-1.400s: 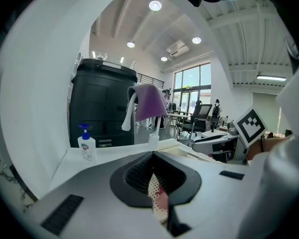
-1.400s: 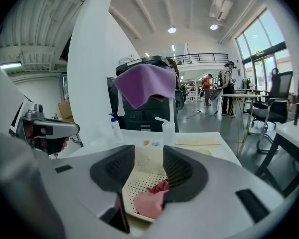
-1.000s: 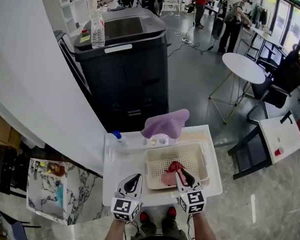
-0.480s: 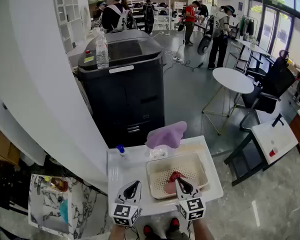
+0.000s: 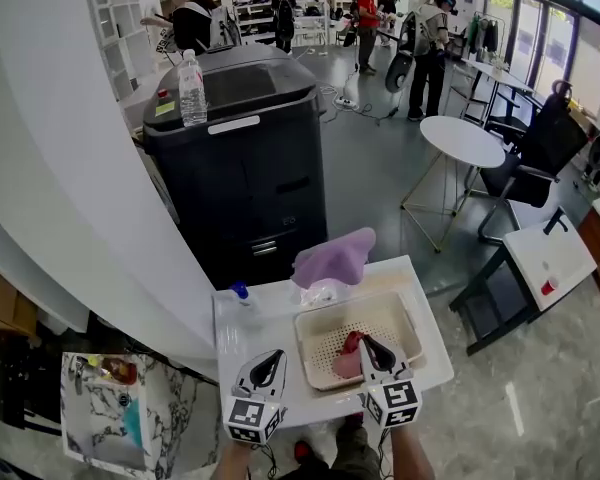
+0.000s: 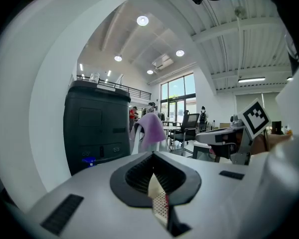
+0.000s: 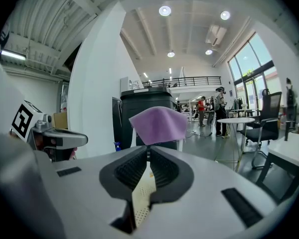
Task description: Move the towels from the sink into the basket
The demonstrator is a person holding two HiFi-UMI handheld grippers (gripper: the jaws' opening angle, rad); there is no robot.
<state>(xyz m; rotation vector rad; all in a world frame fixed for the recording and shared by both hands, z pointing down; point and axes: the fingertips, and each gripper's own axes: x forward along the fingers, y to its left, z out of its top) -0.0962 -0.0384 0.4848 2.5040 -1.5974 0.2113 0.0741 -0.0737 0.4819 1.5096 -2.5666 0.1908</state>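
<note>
A beige perforated basket (image 5: 412,320) sits in the white sink unit (image 5: 248,320). A red and pink towel (image 5: 347,359) lies inside it. A purple towel (image 5: 332,258) hangs over the tap behind the basket, and shows ahead in the left gripper view (image 6: 150,127) and the right gripper view (image 7: 158,123). My right gripper (image 5: 365,344) hovers over the basket's near side beside the red towel; its jaws (image 7: 148,149) are shut with nothing between them. My left gripper (image 5: 271,357) hangs over the white counter left of the basket, jaws (image 6: 152,155) shut and empty.
A blue-capped bottle (image 5: 240,292) stands at the sink unit's back left. A big black machine (image 5: 242,158) with a water bottle (image 5: 191,88) on top stands behind the sink. A round white table (image 5: 464,140), chairs and several people fill the room beyond.
The head camera has tilted, shifting the whole scene. Both grippers have risen a little. The red towel still lies in the basket and the purple towel has not moved.
</note>
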